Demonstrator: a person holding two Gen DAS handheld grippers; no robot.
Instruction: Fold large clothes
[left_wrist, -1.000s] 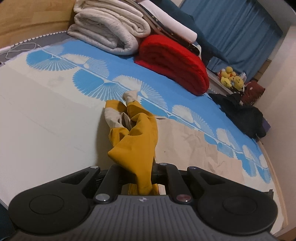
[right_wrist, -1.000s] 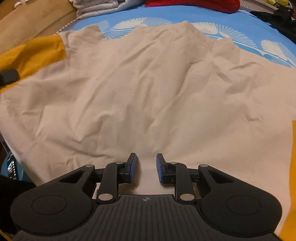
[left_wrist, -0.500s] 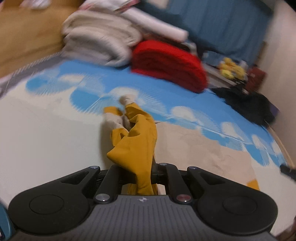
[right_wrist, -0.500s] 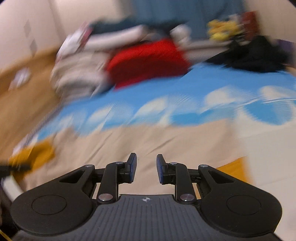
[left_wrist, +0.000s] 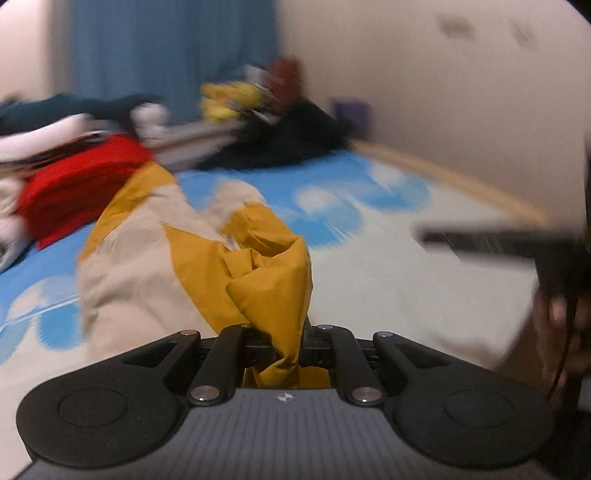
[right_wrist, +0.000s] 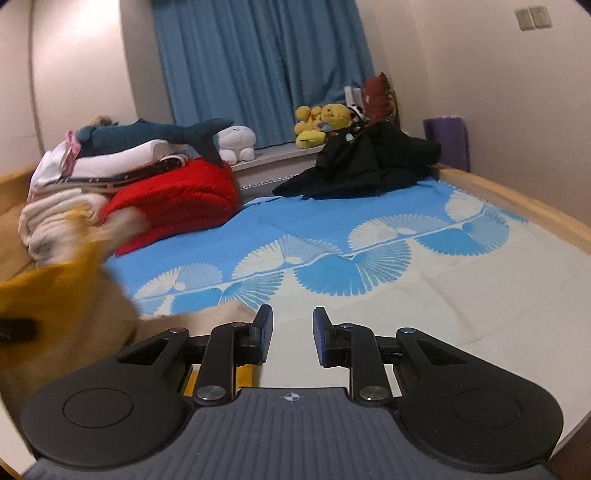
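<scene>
Left gripper (left_wrist: 286, 343): fingers pinched on a bunched fold of mustard-yellow cloth; cloth fills the gap between them and hangs below.
Garment (left_wrist: 155, 266): beige with mustard-yellow panels, large, crumpled; raised from the bed in a ridge running away from the left gripper; blurred in the left wrist view. Seen again at the left edge of the right wrist view (right_wrist: 55, 295), also blurred.
Right gripper (right_wrist: 292, 336): fingers (right_wrist: 265, 332) spread apart, blue pads facing each other, nothing between them; held above the pale part of the sheet. Visible too as a dark blurred bar at the right of the left wrist view (left_wrist: 498, 245).
Bed sheet (right_wrist: 369, 258): blue band with white fan pattern across the far half, cream on the near half; lightly creased.
Bed frame (right_wrist: 517, 201): pale wood rim along the right side.
Red quilt (right_wrist: 177, 206): folded, at the far left of the bed, touching the stack beside it.
Stack of bedding (right_wrist: 59, 206): white and cream folded pieces, left of the red quilt.
Shark plush (right_wrist: 159, 136): dark teal, lying on top of the stack.
Black clothes (right_wrist: 369, 162): heaped at the far right corner of the bed.
Yellow plush toys (right_wrist: 321, 122): on the ledge behind the black clothes.
Curtain (right_wrist: 258, 66): blue, closed, behind the ledge.
</scene>
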